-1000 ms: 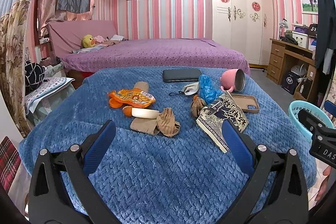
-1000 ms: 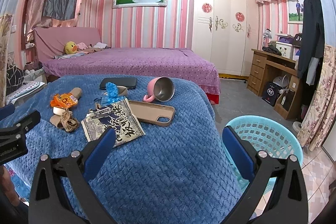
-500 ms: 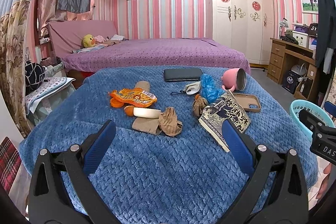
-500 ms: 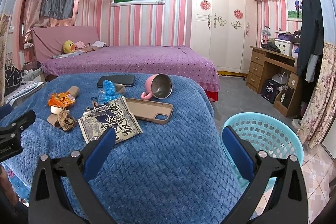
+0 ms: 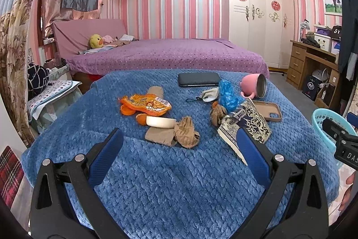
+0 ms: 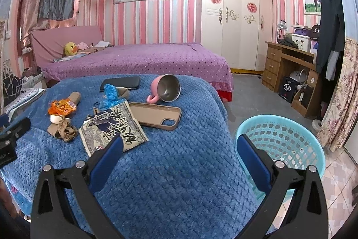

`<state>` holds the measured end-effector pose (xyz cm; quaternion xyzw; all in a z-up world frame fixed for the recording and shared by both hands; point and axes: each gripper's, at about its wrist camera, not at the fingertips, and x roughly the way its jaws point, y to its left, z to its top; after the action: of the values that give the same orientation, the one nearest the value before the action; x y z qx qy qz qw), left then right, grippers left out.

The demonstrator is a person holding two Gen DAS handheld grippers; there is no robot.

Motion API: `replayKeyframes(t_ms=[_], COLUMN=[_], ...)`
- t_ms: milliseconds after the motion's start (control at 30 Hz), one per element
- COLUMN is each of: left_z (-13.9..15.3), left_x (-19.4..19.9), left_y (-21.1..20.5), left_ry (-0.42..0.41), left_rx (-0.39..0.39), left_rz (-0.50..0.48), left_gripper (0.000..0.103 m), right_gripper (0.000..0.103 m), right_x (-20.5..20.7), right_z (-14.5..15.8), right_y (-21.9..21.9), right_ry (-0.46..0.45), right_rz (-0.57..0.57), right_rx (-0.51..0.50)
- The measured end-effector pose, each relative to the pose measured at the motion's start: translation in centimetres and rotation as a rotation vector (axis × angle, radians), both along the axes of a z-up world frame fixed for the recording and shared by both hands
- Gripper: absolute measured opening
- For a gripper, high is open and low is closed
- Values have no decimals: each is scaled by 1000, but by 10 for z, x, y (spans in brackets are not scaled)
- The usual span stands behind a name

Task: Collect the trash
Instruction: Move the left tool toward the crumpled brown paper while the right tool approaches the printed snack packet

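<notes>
Litter lies on a blue blanket [image 5: 170,183]: an orange snack wrapper [image 5: 146,103], a white tape roll [image 5: 160,122], crumpled brown stockings [image 5: 185,132], a blue plastic bag [image 5: 227,96] and a printed black-and-cream packet [image 5: 246,124]. My left gripper [image 5: 179,149] hovers open just short of the stockings, nothing between its fingers. My right gripper [image 6: 179,150] is open over the blanket's right side, its left finger near the packet [image 6: 114,127], its right finger in front of a turquoise basket [image 6: 288,140] on the floor.
A pink mug [image 6: 166,89] lies tipped beside a tan phone case [image 6: 156,115] and a black phone [image 6: 120,83]. A purple bed [image 5: 165,55] stands behind, a wooden desk [image 6: 288,68] at the right. Tiled floor shows right of the basket.
Both grippers have eased forward toward the litter. The right one has tilted downward, bringing the packet and basket nearer. Neither has touched anything.
</notes>
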<state>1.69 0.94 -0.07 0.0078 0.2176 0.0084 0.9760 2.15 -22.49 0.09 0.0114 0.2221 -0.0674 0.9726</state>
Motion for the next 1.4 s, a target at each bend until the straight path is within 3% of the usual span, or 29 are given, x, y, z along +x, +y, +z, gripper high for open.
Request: replayKeyframes(t_ms=[400, 533, 800, 1067, 1200, 1400], left_z=[31, 31, 10, -31, -44, -47], left_x=[41, 58, 76, 85, 95, 100], left_y=[13, 18, 43, 63, 68, 40], left_ry=[-6, 10, 53, 127, 173, 172], left_rx=[-8, -14, -36, 30, -9, -42], left_rz=[-23, -29, 12, 7, -18, -112], left_gripper=[98, 98, 98, 98, 97, 97], right_gripper=[99, 99, 99, 99, 99, 99], right_x=[34, 49, 72, 82, 86, 89], right_z=[40, 37, 4, -10, -14, -16], right_y=[13, 11, -2, -17, -17, -26], right_ry=[-53, -38, 23, 61, 81, 99], right_rz=[18, 18, 21, 19, -17, -65], right_rx=[-71, -80, -52, -11, -72, -72])
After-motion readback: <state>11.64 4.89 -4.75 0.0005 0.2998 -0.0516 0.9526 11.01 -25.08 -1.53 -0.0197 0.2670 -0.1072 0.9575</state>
